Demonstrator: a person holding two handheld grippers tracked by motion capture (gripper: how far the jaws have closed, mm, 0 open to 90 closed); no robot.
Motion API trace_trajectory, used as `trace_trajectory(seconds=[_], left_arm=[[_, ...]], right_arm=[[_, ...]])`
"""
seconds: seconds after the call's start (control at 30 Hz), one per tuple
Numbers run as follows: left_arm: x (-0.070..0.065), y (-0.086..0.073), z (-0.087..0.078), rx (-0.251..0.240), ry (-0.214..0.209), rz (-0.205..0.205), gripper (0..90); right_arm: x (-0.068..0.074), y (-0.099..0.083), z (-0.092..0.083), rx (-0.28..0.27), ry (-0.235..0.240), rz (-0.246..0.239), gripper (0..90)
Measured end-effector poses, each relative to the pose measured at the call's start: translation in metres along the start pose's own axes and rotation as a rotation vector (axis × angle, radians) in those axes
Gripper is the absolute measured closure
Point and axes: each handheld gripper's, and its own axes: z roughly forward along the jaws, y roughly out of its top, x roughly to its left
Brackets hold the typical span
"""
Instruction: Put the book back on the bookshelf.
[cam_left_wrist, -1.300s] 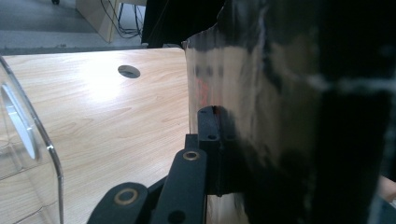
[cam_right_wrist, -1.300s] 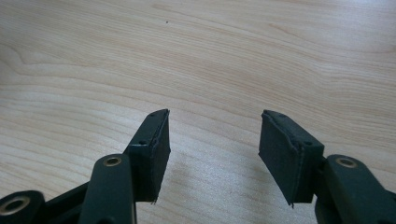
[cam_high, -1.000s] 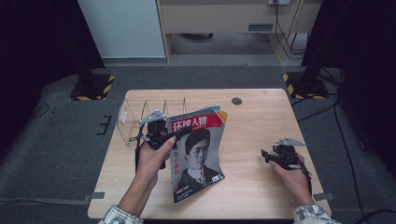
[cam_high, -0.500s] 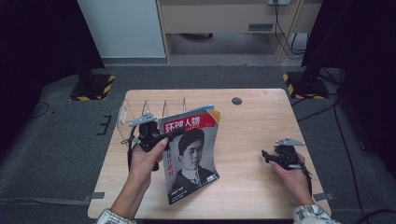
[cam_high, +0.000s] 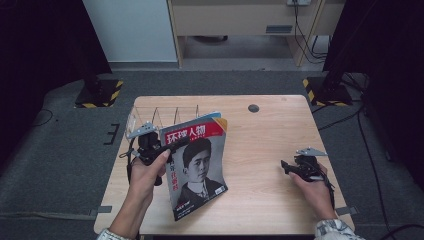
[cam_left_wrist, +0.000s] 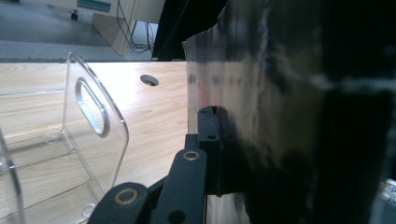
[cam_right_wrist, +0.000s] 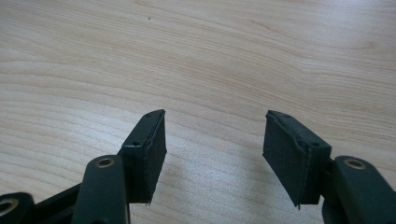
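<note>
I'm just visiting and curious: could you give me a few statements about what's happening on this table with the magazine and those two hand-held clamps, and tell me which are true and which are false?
1. The left gripper is clamped on the magazine. True.
2. The magazine lies flat on the table. False: it is held up, tilted, with its lower edge near the tabletop.
3. The right gripper holds nothing. True: its jaws stand open over bare wood.
4. The clear plastic rack stands at the table's right side. False: it stands at the left rear, beside the magazine.
5. The magazine cover shows a landscape. False: it shows a portrait under a red title band.
</note>
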Motion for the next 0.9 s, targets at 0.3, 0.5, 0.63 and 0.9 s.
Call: trace_trajectory(seconds=[0.3, 0.5, 0.63, 0.9], left_arm=[[0.008, 0.000, -0.015, -0.022, 0.020, -0.014, 86.6], [0.012, 0.000, -0.022, -0.031, 0.029, -0.019, 86.6], [0.015, -0.001, -0.028, -0.040, 0.033, -0.023, 86.5], [0.019, -0.001, -0.039, -0.052, 0.042, -0.030, 86.6]], right_arm=[[0.000, 0.000, 0.000, 0.000, -0.002, 0.006, 39.7], [-0.001, 0.000, 0.000, 0.000, -0.006, 0.006, 39.7], [-0.002, -0.001, 0.000, -0.001, -0.010, 0.005, 39.7], [-0.002, -0.001, 0.000, 0.000, -0.012, 0.000, 39.7]])
